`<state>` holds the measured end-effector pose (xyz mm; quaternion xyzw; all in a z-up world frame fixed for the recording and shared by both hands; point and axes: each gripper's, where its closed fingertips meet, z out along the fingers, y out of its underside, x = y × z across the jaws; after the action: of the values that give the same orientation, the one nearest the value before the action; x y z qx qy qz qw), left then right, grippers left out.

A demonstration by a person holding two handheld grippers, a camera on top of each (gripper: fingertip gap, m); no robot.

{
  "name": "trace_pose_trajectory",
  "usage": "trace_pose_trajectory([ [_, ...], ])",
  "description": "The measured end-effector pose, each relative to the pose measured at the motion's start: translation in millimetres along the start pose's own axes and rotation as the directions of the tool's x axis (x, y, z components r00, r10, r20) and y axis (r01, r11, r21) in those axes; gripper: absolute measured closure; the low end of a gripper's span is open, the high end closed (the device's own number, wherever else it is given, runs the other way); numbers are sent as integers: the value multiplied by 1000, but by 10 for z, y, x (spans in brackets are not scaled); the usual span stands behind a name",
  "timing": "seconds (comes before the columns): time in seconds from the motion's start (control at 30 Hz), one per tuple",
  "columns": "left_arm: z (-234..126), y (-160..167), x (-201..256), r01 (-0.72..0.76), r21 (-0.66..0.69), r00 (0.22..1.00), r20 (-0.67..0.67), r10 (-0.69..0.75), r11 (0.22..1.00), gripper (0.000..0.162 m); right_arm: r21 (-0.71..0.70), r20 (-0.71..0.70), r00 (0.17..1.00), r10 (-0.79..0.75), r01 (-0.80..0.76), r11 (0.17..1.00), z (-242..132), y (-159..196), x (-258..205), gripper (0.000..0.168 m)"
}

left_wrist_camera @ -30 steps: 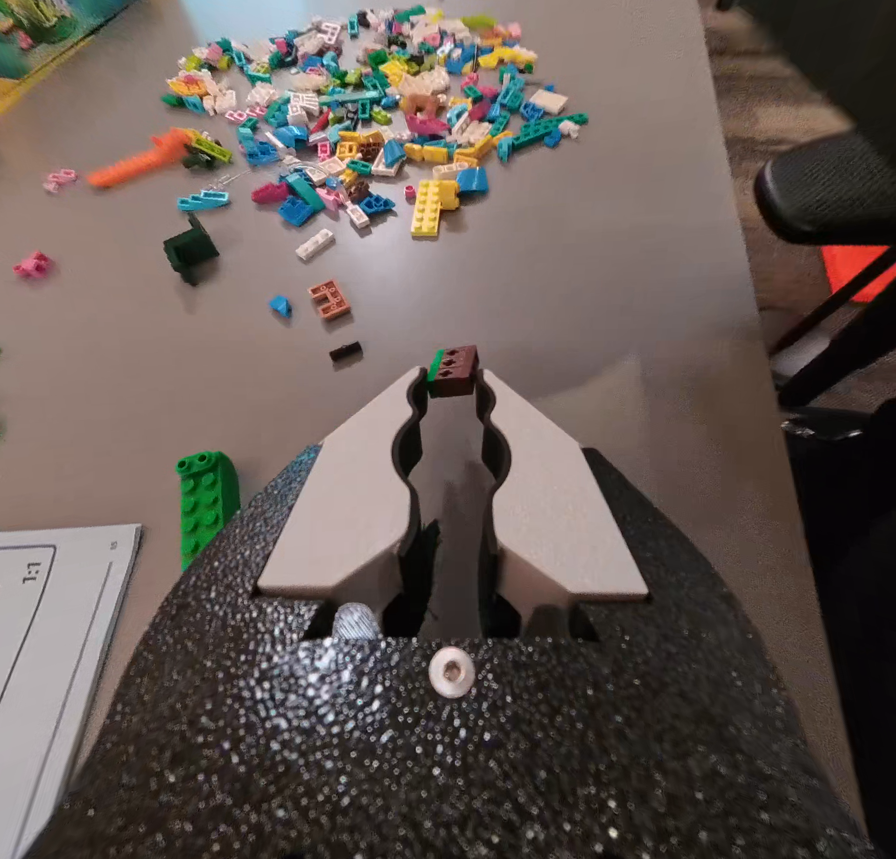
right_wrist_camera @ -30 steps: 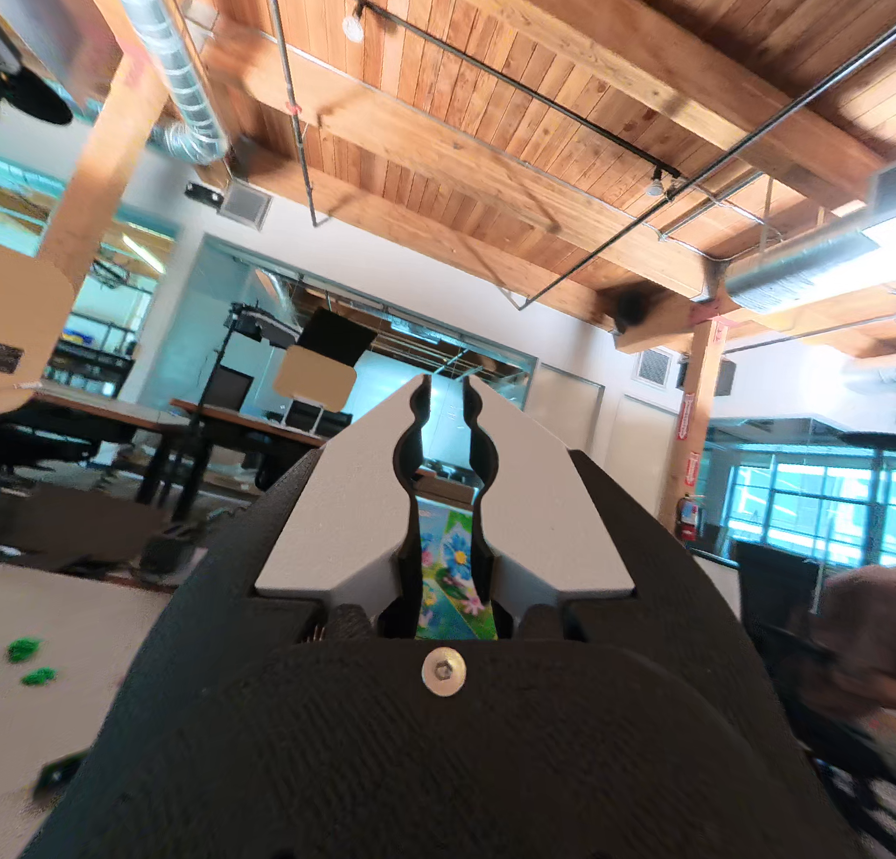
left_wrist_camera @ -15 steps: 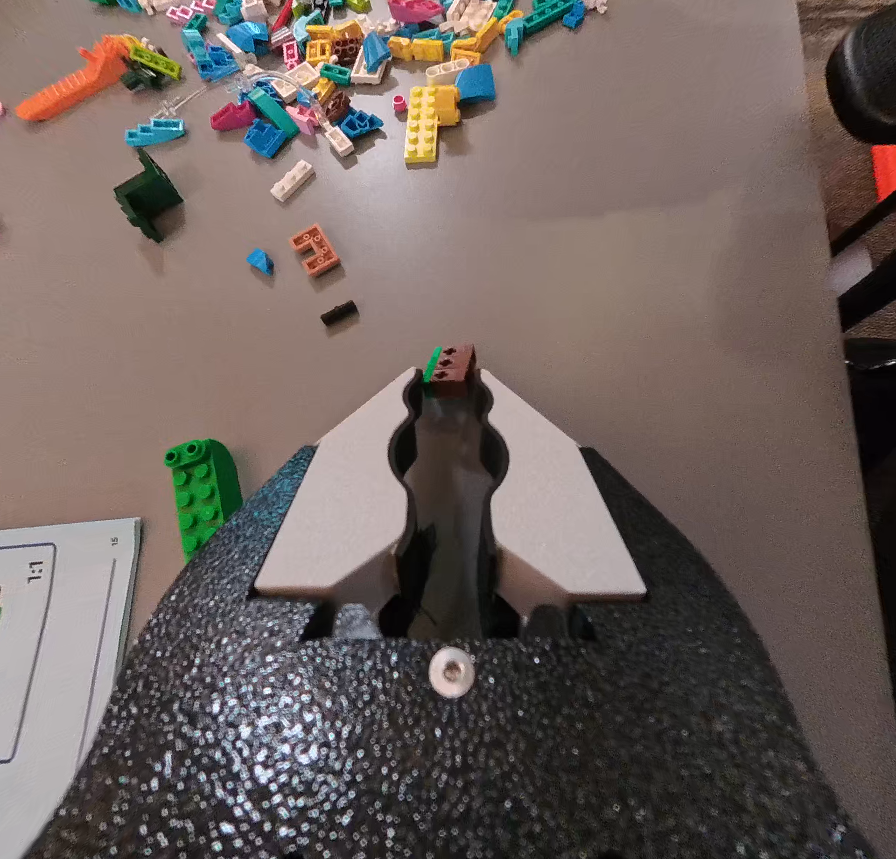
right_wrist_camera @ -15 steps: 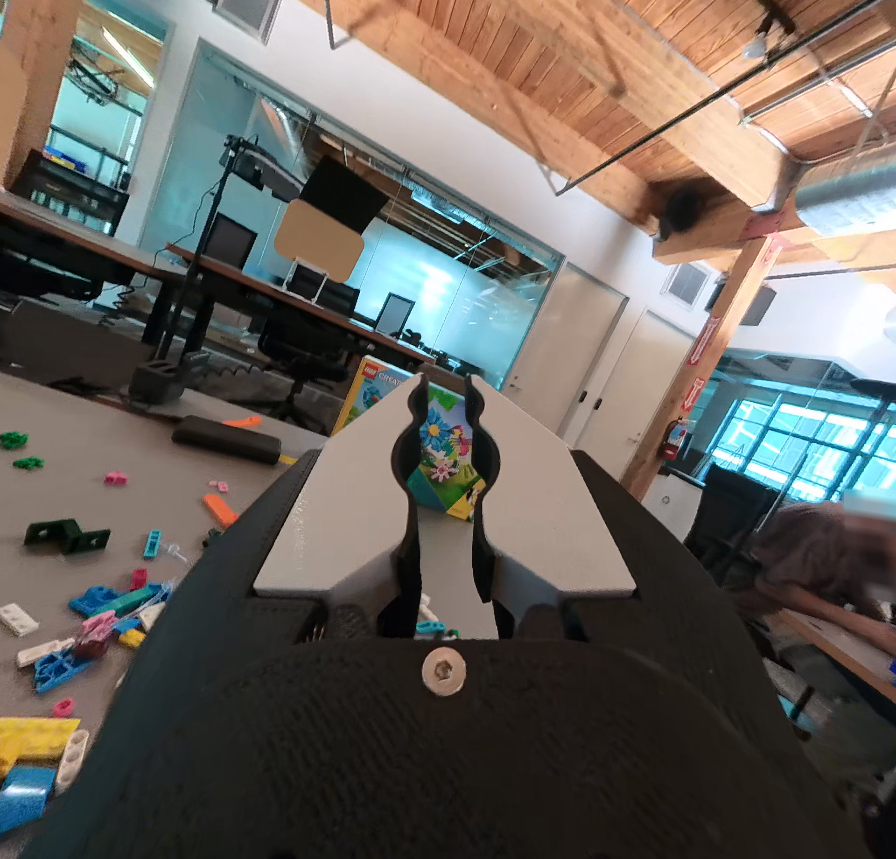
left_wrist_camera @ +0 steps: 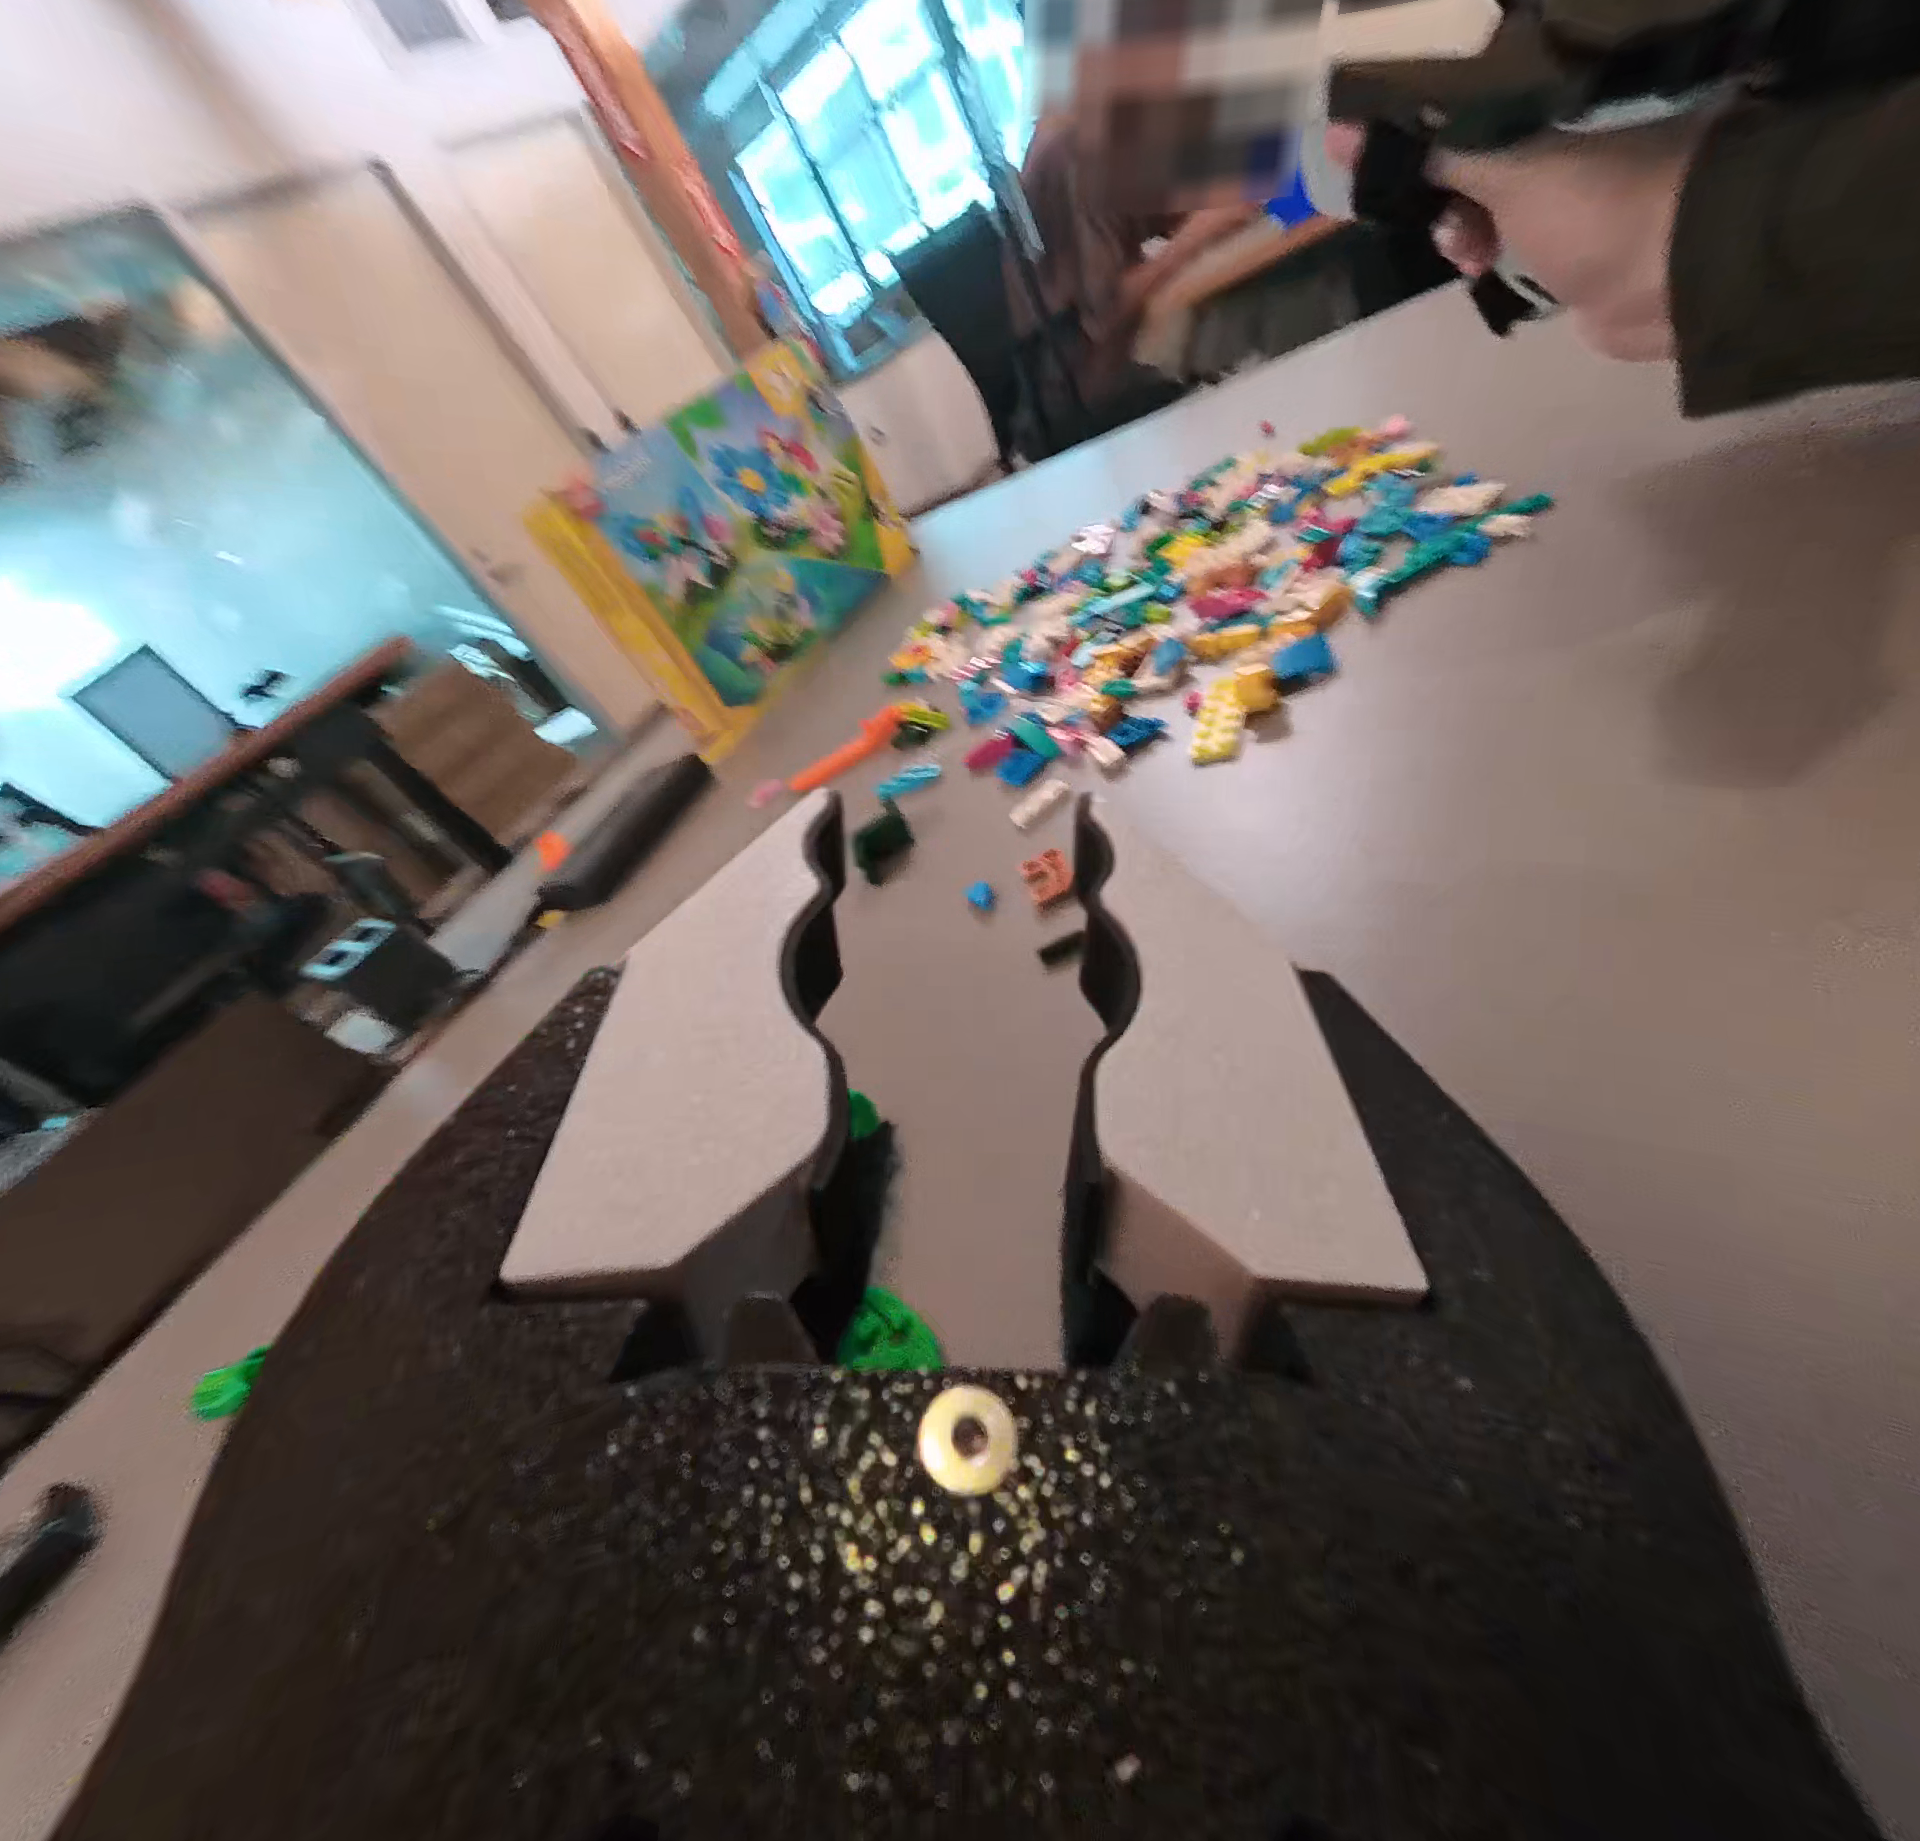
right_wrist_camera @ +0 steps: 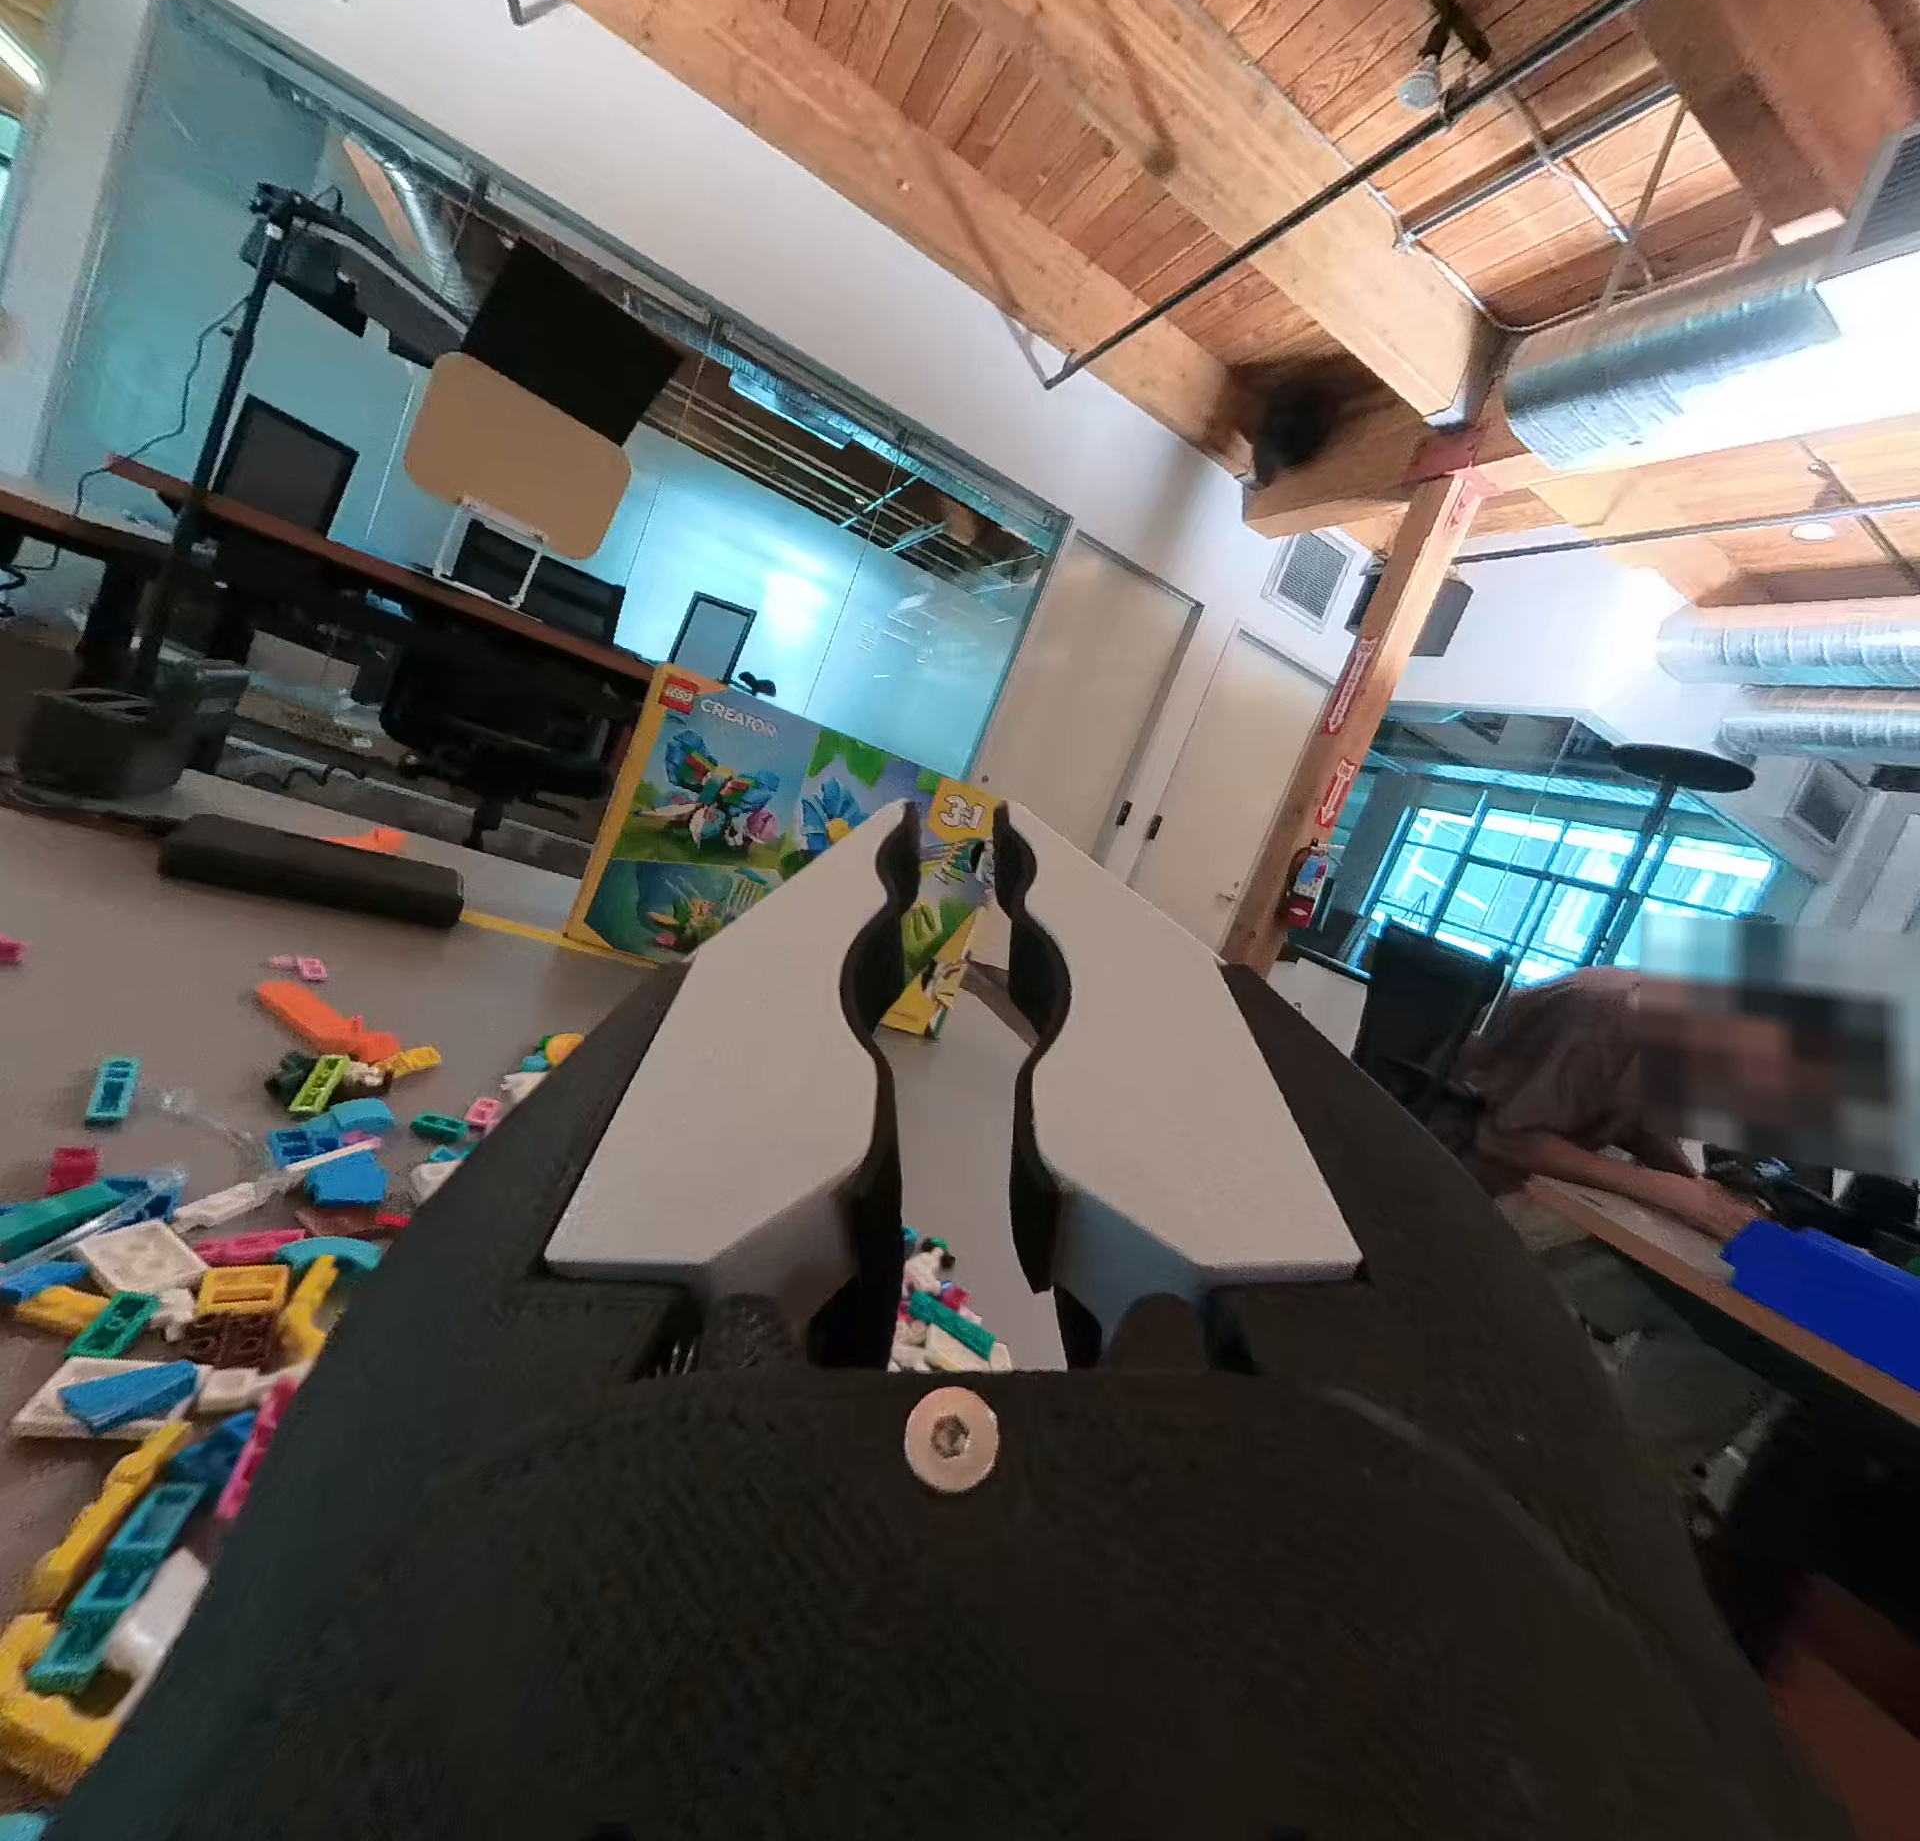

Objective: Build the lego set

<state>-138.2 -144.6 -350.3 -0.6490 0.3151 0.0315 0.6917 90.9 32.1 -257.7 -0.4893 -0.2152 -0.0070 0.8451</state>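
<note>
While the left tool [left_wrist_camera: 954, 823] hangs tilted over the grey bench [left_wrist_camera: 1558, 960], its fingers stand wide apart with nothing between them. The right tool [right_wrist_camera: 956, 823] has its fingers parted by a narrower gap, also empty, and it points up and across the room.

Taking the brick pile [left_wrist_camera: 1195, 607] as the landmark:
- The pile lies spread on the bench ahead of the left tool; the right wrist view shows it low and to the left of the right tool [right_wrist_camera: 156, 1303].
- The set box [left_wrist_camera: 727, 565] stands upright beyond the pile, near the bench's far edge, and shows past the right tool's tips as well [right_wrist_camera: 748, 835].
- An orange piece [left_wrist_camera: 847, 747] lies at the pile's near-left fringe.
- A dark green piece [left_wrist_camera: 881, 841], a small blue piece [left_wrist_camera: 979, 893], a tan piece [left_wrist_camera: 1044, 872] and a small black piece [left_wrist_camera: 1060, 948] lie apart from the pile, between it and the left tool's tips.
- A bright green brick [left_wrist_camera: 883, 1324] sits nearer than the pile, under the left tool's body, partly hidden.
- A long black case [right_wrist_camera: 307, 869] rests on the bench beyond the pile, left of the box.
- A sleeved hand [left_wrist_camera: 1579, 233] gripping a dark handle shows above the pile.

The left view is motion-blurred.
</note>
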Motion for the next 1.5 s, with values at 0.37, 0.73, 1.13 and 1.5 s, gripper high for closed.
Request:
trace_pose_trajectory([
  [0.37, -151, -171, -308, 32, 186, 990, 126, -56, 982, 162, 9, 85, 992, -97, 97, 995, 42, 149, -191, 158],
  [0.73, -129, -168, -260, 38, 194, 993, 99, -59, 980, 162, 67, 201, 951, -236, 227, 972, -7, 76, -532, 158],
  [1.13, -121, -195, -229, 34, 215, 995, 82, -53, 976, 162, -37, 119, 974, -195, 200, 979, 21, 308, -313, 157],
  [1.5, -133, -213, -235, 68, 239, 995, 60, -84, 969, 162, -130, 127, 970, -209, 225, 966, 21, 552, -344, 157],
])
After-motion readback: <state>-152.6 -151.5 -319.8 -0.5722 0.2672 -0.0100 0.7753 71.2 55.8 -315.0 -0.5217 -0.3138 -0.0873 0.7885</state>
